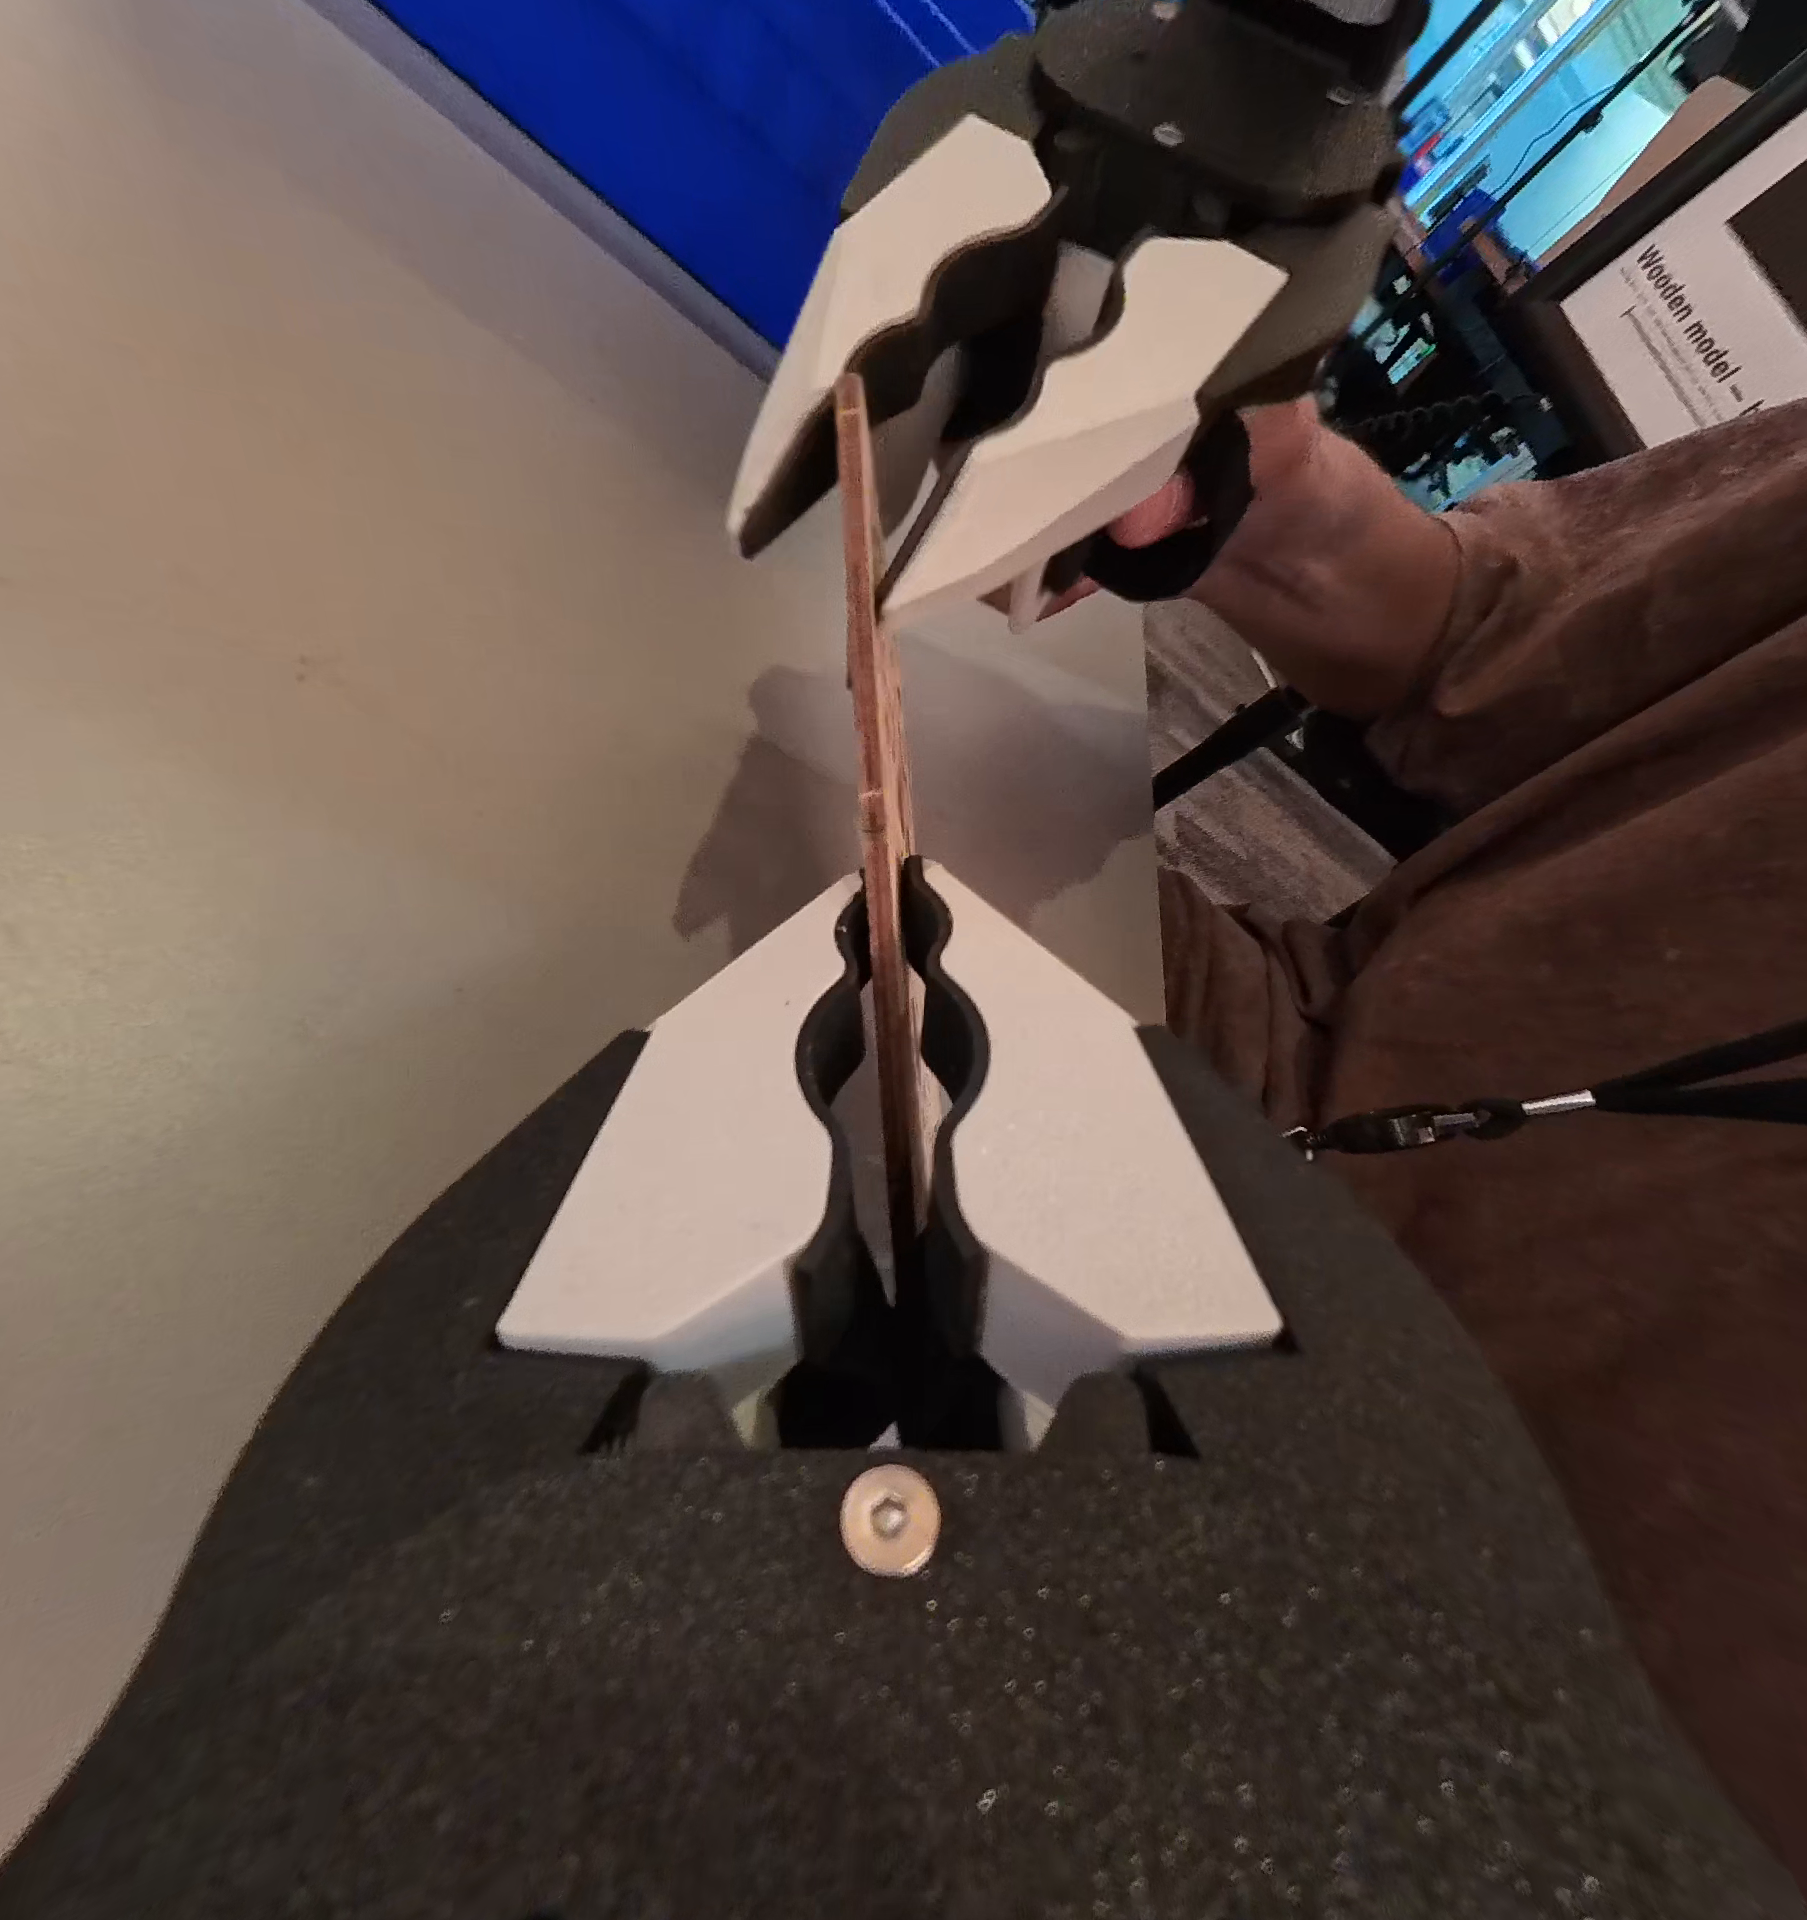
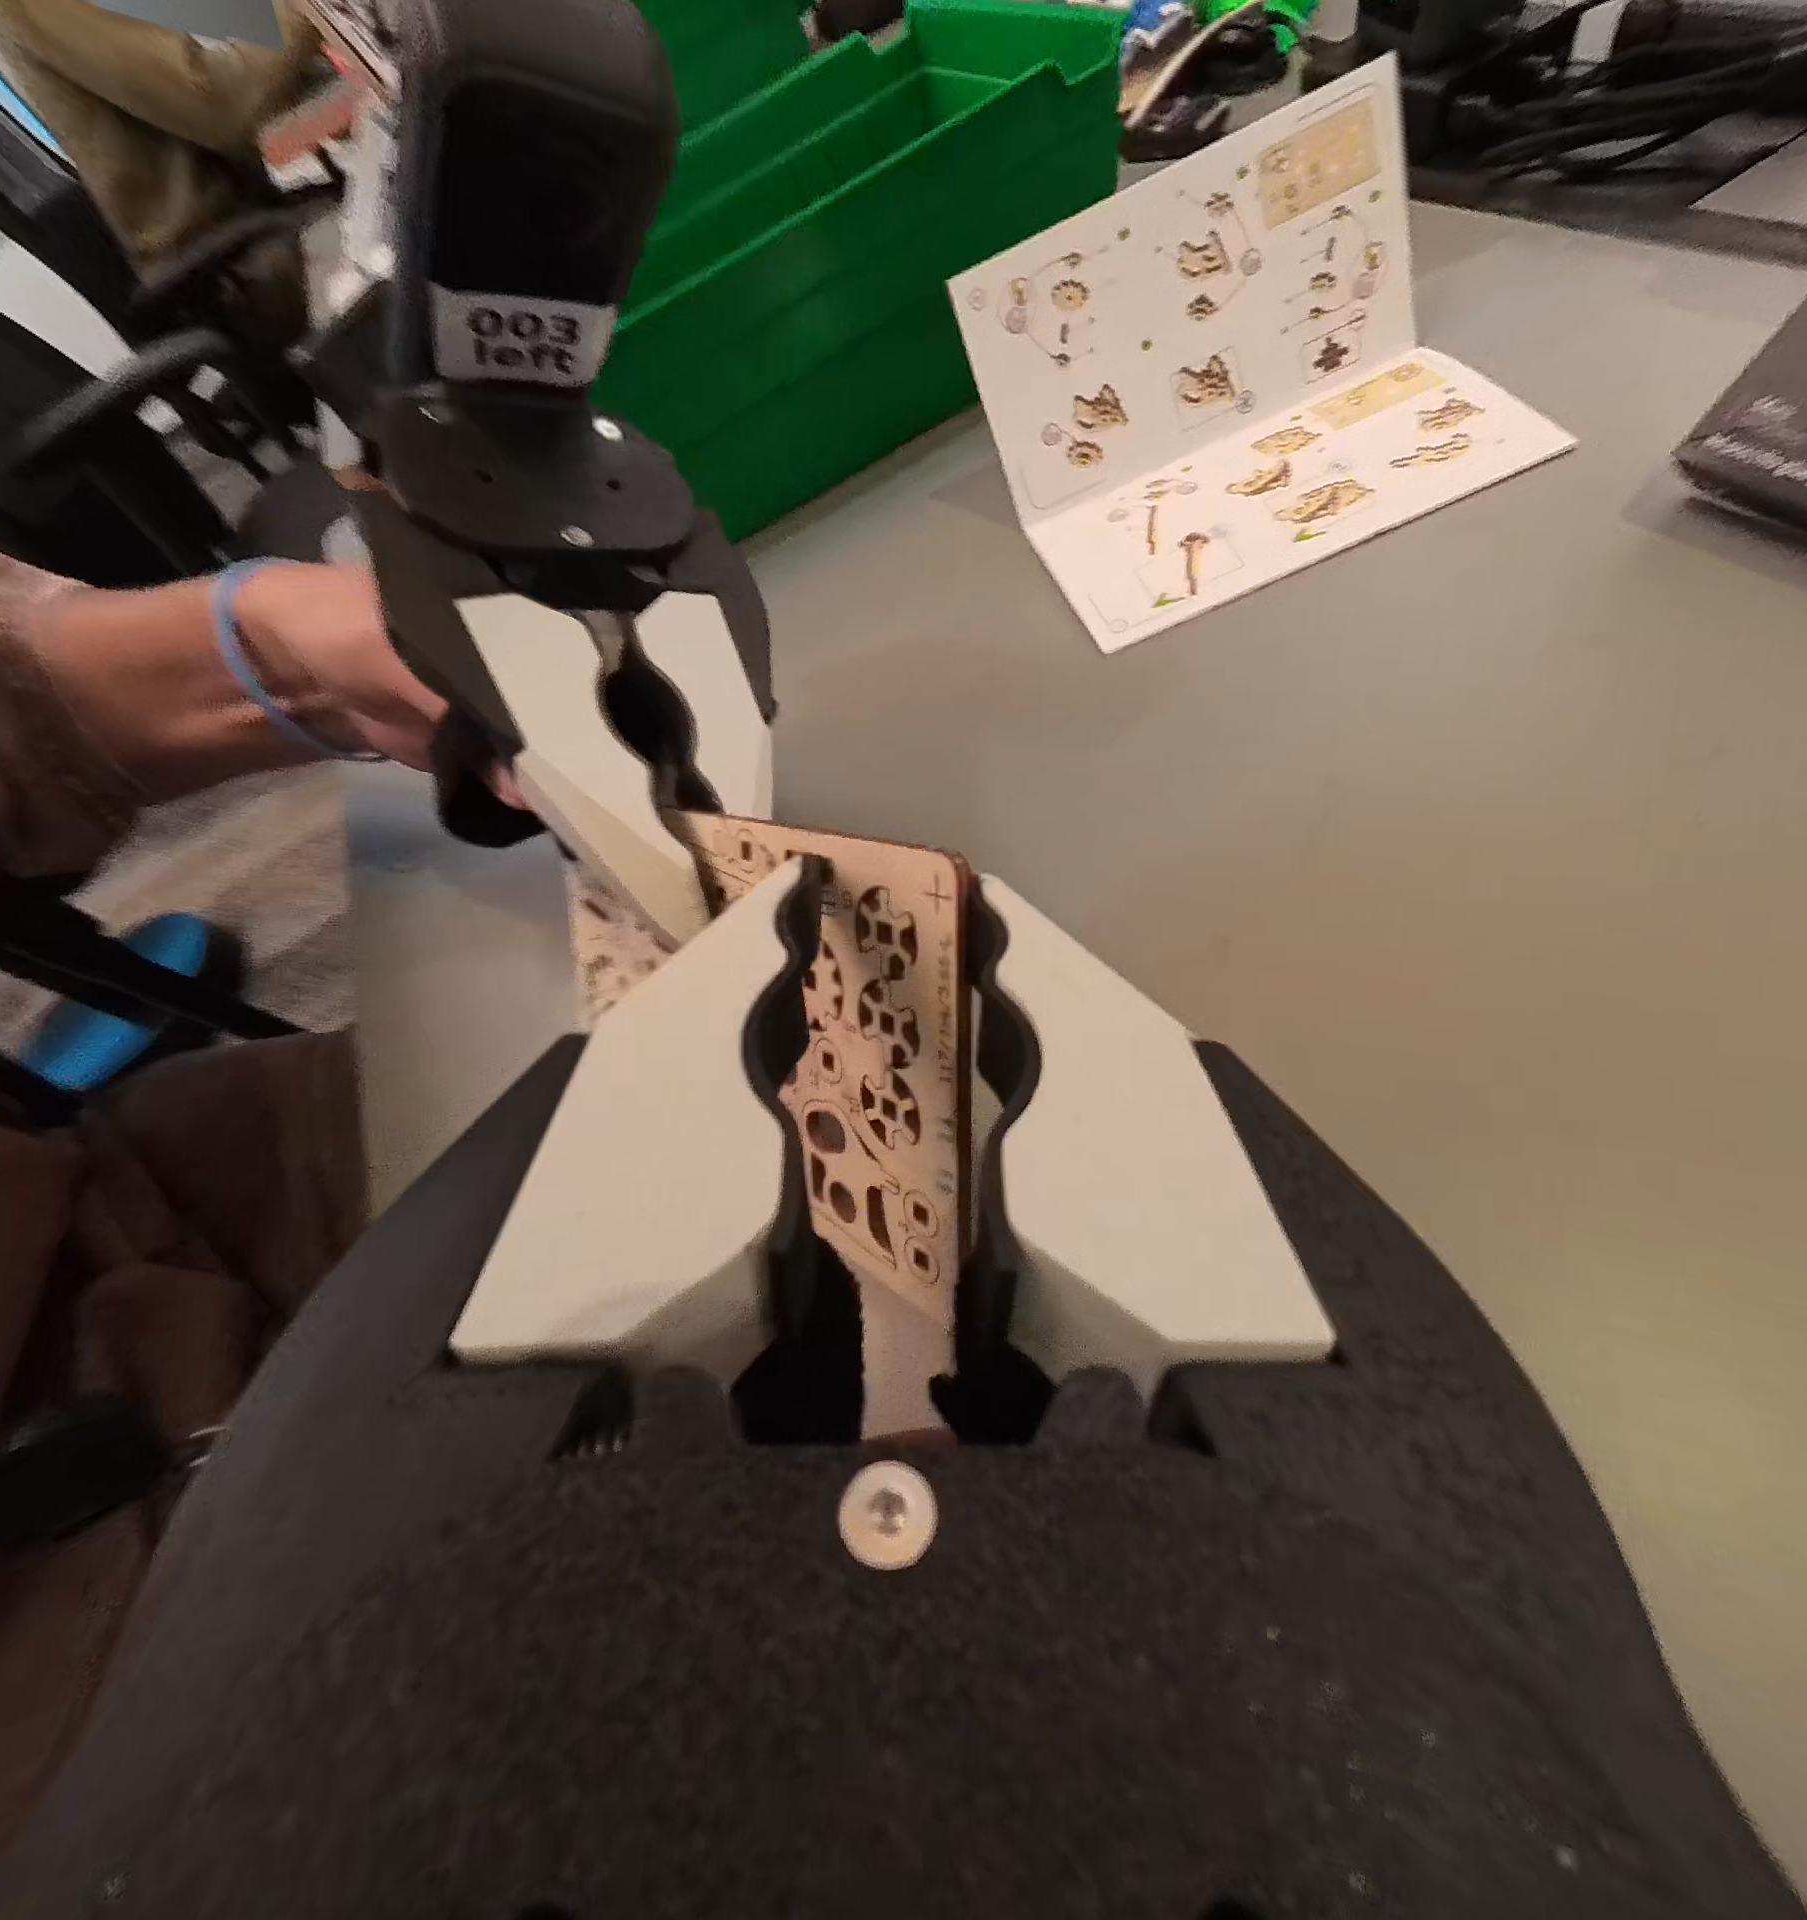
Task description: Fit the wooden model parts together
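Nearest in the left wrist view: left gripper [image 1: 891,894], clenched on the near end of one thin wooden sheet [image 1: 876,665] seen edge-on, both pads pressed against it. In the right wrist view: right gripper [image 2: 891,883], parted wider than the sheet is thick, straddling the same wooden sheet [image 2: 883,1049]; contact at the right pad, a visible gap at the left, so a firm grasp cannot be told. Sheet held in the air above the grey table [image 2: 1398,935], its laser-cut parts still in place. Farther off: one folded instruction leaflet [image 2: 1252,353] propped open on the table. Beyond that: two green bins [image 2: 826,281] side by side, contents not visible. At the right edge: one dark box [image 2: 1782,405].
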The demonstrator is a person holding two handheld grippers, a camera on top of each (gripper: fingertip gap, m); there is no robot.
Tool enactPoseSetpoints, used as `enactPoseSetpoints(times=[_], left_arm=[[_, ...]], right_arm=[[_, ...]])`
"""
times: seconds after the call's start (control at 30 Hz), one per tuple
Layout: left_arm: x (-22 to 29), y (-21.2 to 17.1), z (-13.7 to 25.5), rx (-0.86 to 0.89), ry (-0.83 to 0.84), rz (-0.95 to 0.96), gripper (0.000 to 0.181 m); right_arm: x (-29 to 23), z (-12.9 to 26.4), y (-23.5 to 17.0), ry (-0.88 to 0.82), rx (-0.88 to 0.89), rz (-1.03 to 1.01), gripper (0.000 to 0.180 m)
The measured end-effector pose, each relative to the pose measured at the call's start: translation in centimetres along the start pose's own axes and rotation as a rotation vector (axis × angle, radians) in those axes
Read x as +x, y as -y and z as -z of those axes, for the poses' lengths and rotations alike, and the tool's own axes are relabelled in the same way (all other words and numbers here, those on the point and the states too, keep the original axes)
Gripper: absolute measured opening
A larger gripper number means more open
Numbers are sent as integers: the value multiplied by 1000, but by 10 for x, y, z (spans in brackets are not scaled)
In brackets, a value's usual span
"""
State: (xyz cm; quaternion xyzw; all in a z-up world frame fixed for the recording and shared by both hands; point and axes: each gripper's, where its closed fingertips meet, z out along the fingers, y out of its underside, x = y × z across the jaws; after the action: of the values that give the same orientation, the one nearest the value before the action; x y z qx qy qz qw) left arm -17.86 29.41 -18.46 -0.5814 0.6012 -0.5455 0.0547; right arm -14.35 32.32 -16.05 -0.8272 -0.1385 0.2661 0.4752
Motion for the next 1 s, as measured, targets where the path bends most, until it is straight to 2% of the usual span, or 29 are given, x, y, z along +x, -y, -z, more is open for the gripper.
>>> enactPoseSetpoints(times=[0.2, 0.27, 0.33, 0.37, 0.4, 0.43, 0.47, 0.53, 0.63, 0.73, 1.0], left_arm=[[-2, -4, -3, -10, -13, 25, 2], [-1, -3, -3, 8, -38, 40, 1], [2, -3, -2, 24, -66, 58, 1], [2, -3, -2, 32, -78, 75, 1], [-1, -6, -3, 31, -74, 103, 1], [-6, -10, -4, 20, -68, 150, 2], [-10, -15, -5, 10, -76, 206, 2], [-16, -24, -7, -13, -82, 305, 2], [-17, -29, -11, -51, -110, 358, 2], [-17, -28, -15, -68, -129, 371, 2], [-21, -31, -19, -88, -94, 343, 3]], right_arm=[[3, -3, -4, -18, -11, -14, 28], [1, -2, -2, 24, 2, -41, 26], [-4, 1, 0, 121, 26, -150, 20], [-1, 2, -2, 137, 22, -194, 20], [6, 4, -3, 110, 25, -189, 28], [10, 8, -1, 72, 36, -151, 33], [13, 14, 2, 14, 52, -69, 31], [9, 23, -2, -90, 3, 207, 0], [1, 13, -21, -175, -146, 471, 0], [5, -6, -33, -211, -250, 545, 0], [14, -26, -45, -209, -334, 564, 0]])
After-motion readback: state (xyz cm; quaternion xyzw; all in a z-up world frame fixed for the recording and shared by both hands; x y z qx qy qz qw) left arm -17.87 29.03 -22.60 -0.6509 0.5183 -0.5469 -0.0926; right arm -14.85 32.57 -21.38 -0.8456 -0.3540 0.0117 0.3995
